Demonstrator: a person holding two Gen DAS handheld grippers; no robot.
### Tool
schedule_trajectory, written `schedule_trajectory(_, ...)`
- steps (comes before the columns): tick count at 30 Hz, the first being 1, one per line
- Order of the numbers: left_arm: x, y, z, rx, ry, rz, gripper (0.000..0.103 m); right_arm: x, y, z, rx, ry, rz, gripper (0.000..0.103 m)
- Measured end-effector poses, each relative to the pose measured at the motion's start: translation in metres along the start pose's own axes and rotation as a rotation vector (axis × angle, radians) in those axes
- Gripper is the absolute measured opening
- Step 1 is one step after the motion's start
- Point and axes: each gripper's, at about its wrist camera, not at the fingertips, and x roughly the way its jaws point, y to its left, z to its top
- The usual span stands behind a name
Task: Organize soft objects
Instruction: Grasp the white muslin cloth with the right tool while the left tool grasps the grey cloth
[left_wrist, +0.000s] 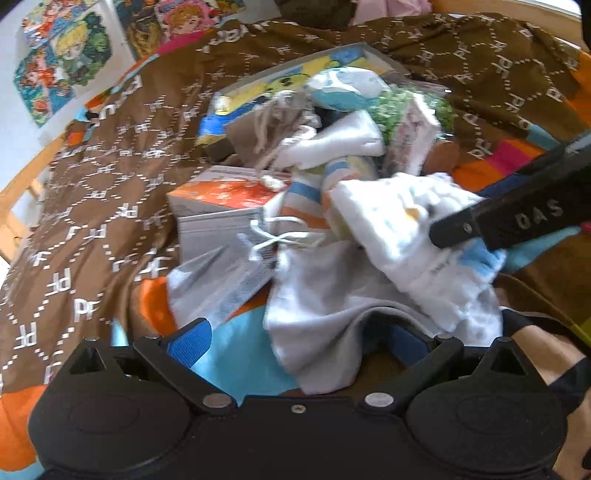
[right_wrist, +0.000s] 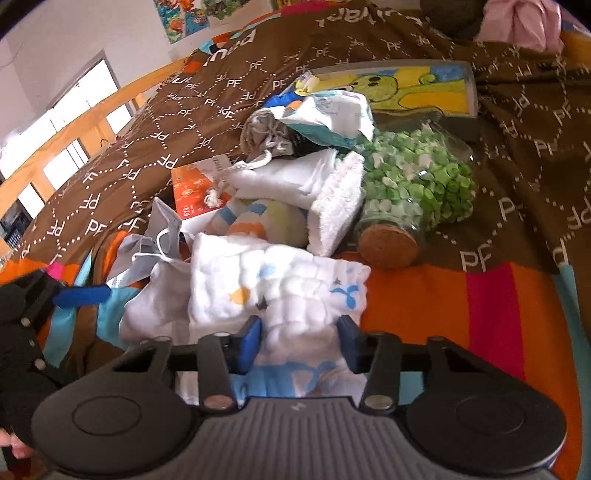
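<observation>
1. Left wrist view: left gripper (left_wrist: 295, 343) has jaws spread wide, nothing clamped. Grey cloth (left_wrist: 325, 306) drapes over the gap and partly hides the right blue pad; left fingertip (left_wrist: 190, 341) is bare, over the bedspread (left_wrist: 110, 177).
2. Same view: right gripper's finger (left_wrist: 517, 218) comes in from the right and presses onto the white quilted cloth (left_wrist: 417, 236), which lies on top of the grey cloth, up and right of the left fingers.
3. Rest of the pile sits further out: striped plush (left_wrist: 306, 195), orange box (left_wrist: 225, 195), picture book (left_wrist: 295, 81). View is blurry, detail is poor.
4. Right wrist view: right gripper (right_wrist: 299, 336) straddles the near edge of the white quilted cloth (right_wrist: 273, 280); fabric bunches between both pads, touching each. Jaws partly closed on it; my read is it's gripped, though firmness not certain.
5. Same view: cloth's long axis runs left-right, crosswise to the fingers, and the body extends away from them toward the jar of green bits (right_wrist: 417, 181).
6. Left gripper (right_wrist: 74, 295) shows at the far left edge, beside the pile.
7. Judgement: right arm is nearer and owns the cloth; next move is prob a pull toward the camera to clear it from the pile.
</observation>
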Motion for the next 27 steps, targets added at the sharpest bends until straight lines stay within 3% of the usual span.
schedule_trajectory(6, 0.01, -0.006, -0.001, -0.002, 0.013, -0.101, 0.098, 0.0, -0.005, 0.0, 0.012, -0.009, 0.014, 0.036)
schedule_trajectory(9, 0.016, -0.006, 0.0, -0.026, 0.024, -0.142, 0.091, 0.0, -0.005, -0.001, 0.012, -0.008, 0.027, 0.028)
schedule_trajectory(18, 0.011, -0.008, -0.001, -0.068, -0.007, -0.225, 0.047, -0.004, -0.006, -0.002, 0.026, -0.02, 0.021, 0.017)
schedule_trajectory(20, 0.01, -0.006, -0.002, -0.091, -0.01, -0.252, 0.031, -0.007, -0.007, -0.003, 0.029, -0.027, 0.015, 0.015)
schedule_trajectory(23, 0.009, -0.002, -0.004, -0.135, -0.014, -0.284, 0.016, -0.012, -0.006, -0.003, 0.021, -0.047, -0.004, 0.014)
schedule_trajectory(27, 0.003, 0.004, -0.006, -0.206, -0.05, -0.276, 0.007, -0.024, 0.0, -0.006, -0.03, -0.107, -0.053, 0.013)
